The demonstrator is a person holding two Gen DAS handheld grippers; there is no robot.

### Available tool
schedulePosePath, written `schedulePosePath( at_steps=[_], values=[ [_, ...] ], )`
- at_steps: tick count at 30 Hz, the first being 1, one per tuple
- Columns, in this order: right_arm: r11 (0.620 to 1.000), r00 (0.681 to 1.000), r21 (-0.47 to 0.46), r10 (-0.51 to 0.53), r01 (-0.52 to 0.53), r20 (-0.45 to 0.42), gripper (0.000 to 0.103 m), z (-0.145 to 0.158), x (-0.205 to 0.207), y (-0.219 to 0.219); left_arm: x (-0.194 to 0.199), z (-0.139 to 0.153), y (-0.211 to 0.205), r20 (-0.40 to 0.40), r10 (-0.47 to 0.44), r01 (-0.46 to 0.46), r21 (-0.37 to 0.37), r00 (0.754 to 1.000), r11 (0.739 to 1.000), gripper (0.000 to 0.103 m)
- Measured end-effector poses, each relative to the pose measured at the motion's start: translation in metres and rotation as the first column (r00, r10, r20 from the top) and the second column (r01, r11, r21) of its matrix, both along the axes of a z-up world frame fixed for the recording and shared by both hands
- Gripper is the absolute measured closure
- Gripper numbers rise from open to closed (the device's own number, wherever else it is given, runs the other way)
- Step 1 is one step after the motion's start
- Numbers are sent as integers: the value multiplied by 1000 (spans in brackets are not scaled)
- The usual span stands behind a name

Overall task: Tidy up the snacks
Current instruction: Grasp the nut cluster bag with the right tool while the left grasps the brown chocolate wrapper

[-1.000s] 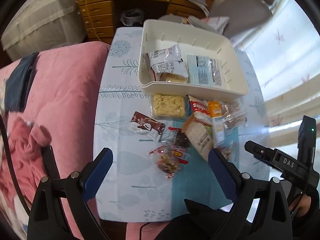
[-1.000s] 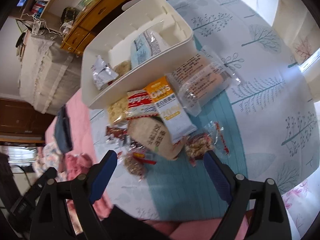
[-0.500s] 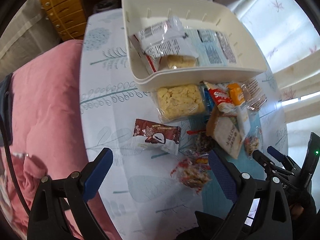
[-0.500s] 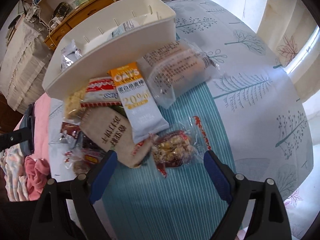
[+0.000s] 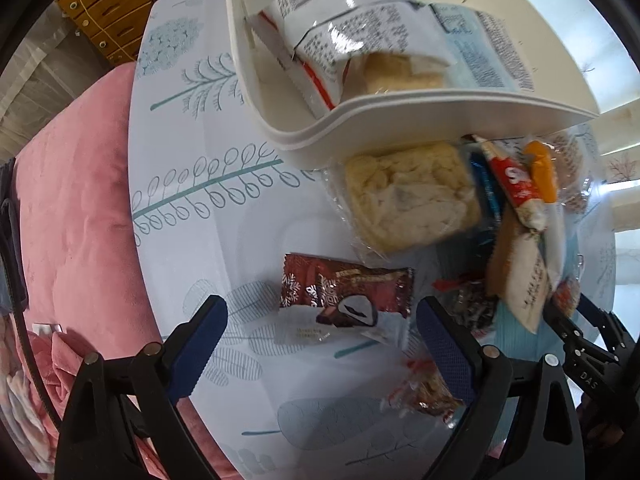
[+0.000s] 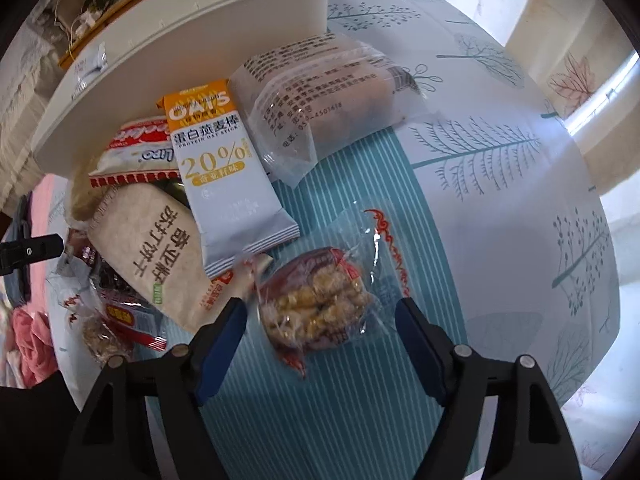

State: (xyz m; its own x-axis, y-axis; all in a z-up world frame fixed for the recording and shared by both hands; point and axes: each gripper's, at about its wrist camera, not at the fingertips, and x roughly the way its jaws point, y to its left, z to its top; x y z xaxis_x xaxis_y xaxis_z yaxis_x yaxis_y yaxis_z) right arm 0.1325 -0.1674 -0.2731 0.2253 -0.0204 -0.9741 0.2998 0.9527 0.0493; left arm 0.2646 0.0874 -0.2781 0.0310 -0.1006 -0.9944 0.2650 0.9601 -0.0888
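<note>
A white bin [image 5: 400, 116] holds several snack packs, and its near wall shows in the right wrist view [image 6: 192, 60]. Loose snacks lie in front of it on the table. My left gripper [image 5: 320, 332] is open, low over a brown chocolate wrapper [image 5: 348, 294] that lies between its fingers. My right gripper [image 6: 320, 326] is open around a clear nut-candy packet [image 6: 316, 308]. Beyond it lie an OATS bar [image 6: 224, 176], a beige cracker pack [image 6: 160, 256] and a clear bread pack [image 6: 320, 108]. A yellow cake pack [image 5: 408, 200] lies against the bin.
The table has a tree-print cloth [image 6: 500, 160] with a teal striped patch. A pink sofa [image 5: 72, 208] borders the table's left edge. A wooden drawer chest [image 5: 108, 12] stands behind. Another nut packet [image 5: 424, 388] lies near my left gripper's right finger.
Both grippers have dropped closer to the table and moved forward. The left one now straddles the chocolate wrapper, and the right one straddles the nut-candy packet. Nothing was picked up.
</note>
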Motion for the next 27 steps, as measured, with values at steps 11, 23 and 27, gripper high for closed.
schedulePosePath(
  at_steps=[11,23,27],
  values=[
    [997,997,-12,74,-75,-33,36,-4,25,-6,11,-21,6,-38,32,-33,-45,999,998,46],
    [994,993,-49,99,-102,-59,44,-8,36,0,18,-25,2,-34,-4,2,-51,999,999,84],
    [993,994,-60,93,-97,-66,46,-7,37,7,19,-27,10,-44,10,-13,-64,999,998,95]
  ],
)
